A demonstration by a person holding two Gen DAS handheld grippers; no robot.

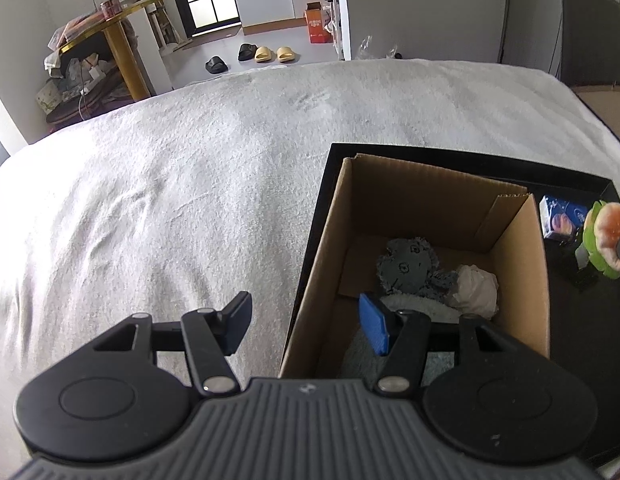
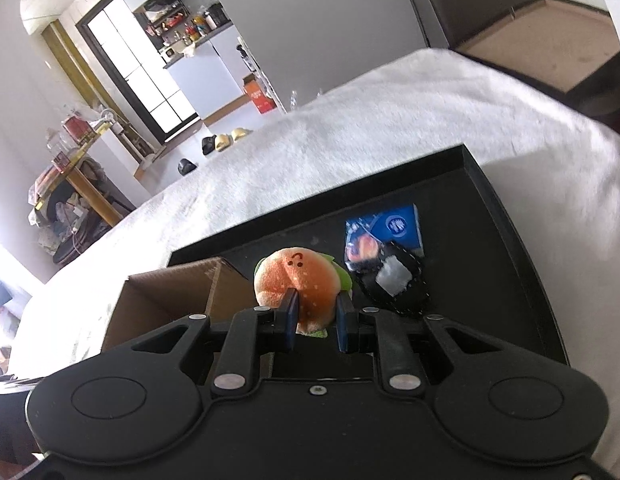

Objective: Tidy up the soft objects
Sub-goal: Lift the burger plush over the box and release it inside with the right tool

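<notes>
White blanket is covering the bed, with a black tray sitting on it as the work area. Right gripper is clamping the orange burger plush low on its body, carrying it clear of the tray – probably heading for the cardboard box just beside it. Left gripper is hanging empty, jaws apart, straddling the box's near wall. Box is already holding a grey plush and white cloth. Farther out on the tray, a blue packet and black pouch are waiting – not obviously soft.
</notes>
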